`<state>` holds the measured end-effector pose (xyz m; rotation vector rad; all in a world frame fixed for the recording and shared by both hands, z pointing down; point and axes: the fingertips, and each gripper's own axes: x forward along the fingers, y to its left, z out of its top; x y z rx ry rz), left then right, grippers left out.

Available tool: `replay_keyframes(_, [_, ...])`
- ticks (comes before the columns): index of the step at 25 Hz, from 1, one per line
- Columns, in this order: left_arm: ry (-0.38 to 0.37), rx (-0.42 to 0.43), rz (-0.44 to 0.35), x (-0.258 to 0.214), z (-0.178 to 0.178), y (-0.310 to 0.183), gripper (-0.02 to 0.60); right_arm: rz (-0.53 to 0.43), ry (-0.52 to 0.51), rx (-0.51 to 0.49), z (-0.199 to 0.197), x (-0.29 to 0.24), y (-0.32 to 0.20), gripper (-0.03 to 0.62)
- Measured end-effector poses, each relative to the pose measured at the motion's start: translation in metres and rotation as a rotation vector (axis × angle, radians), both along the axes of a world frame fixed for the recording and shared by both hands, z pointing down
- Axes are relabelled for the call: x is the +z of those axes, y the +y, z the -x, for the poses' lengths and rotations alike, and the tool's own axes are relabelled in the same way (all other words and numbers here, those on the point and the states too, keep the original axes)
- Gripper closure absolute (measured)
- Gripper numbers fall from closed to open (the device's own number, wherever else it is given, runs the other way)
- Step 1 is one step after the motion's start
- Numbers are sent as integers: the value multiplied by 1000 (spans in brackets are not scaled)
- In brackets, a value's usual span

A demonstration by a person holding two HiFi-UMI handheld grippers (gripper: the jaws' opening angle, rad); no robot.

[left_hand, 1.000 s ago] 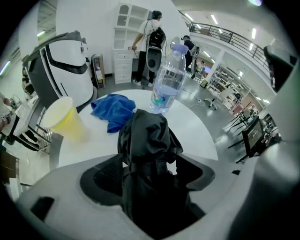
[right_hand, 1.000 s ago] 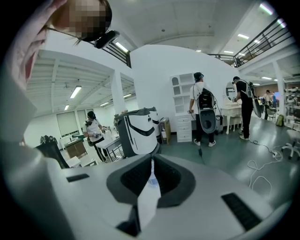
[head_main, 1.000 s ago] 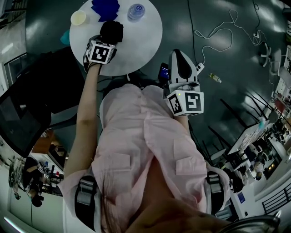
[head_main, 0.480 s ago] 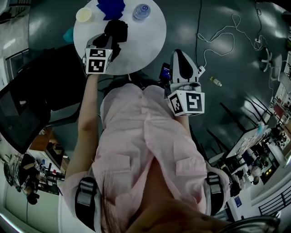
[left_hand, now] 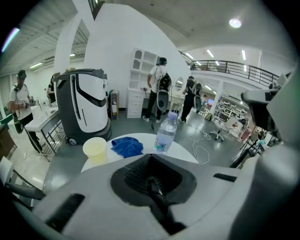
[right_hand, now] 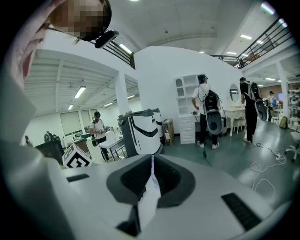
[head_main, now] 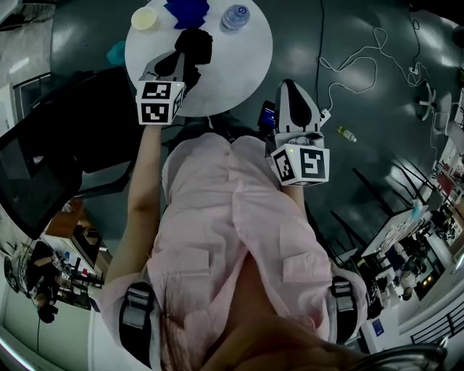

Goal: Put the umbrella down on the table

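The folded black umbrella [head_main: 194, 42] lies on the round white table [head_main: 243, 65], near its left side. My left gripper [head_main: 180, 67] hangs just behind and above the umbrella, apart from it. Its jaws are shut and I see nothing between them in the left gripper view [left_hand: 152, 180], where the umbrella is hidden below the jaws. My right gripper [head_main: 292, 98] is off the table's right edge, over the floor. Its jaws [right_hand: 152, 176] are shut and empty.
Along the table's far edge stand a yellow cup [head_main: 144, 18], a blue cloth [head_main: 187, 10] and a water bottle [head_main: 235, 16]. A black chair [head_main: 51, 159] is at the left. Cables [head_main: 348, 61] and a small bottle [head_main: 346, 133] lie on the floor. People stand beyond.
The left gripper's jaws have closed and the gripper has risen and drawn back from the umbrella, which stays on the table. The right gripper has kept still.
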<state>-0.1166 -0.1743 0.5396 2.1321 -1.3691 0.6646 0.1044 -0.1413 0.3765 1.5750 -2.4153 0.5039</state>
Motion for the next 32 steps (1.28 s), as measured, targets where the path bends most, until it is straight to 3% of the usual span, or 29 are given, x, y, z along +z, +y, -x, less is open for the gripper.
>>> replay_keyframes(10, [63, -54, -282, -118, 11, 11, 563, -39, -6, -48, 17, -6, 10, 558])
replay_keyframes(16, [148, -138, -403, -179, 24, 37, 563, -69, -18, -77, 27, -13, 15, 558])
replay_keyframes(21, [108, -185, -537, -230, 38, 65, 563, -94, -25, -97, 34, -20, 18, 559])
replay_keyframes(26, [101, -227, -587, -246, 49, 93, 563, -126, -20, -129, 42, -29, 19, 559])
replay_keyframes(32, [119, -259, -592, -245, 47, 115, 563, -159, -31, -164, 41, -55, 31, 559])
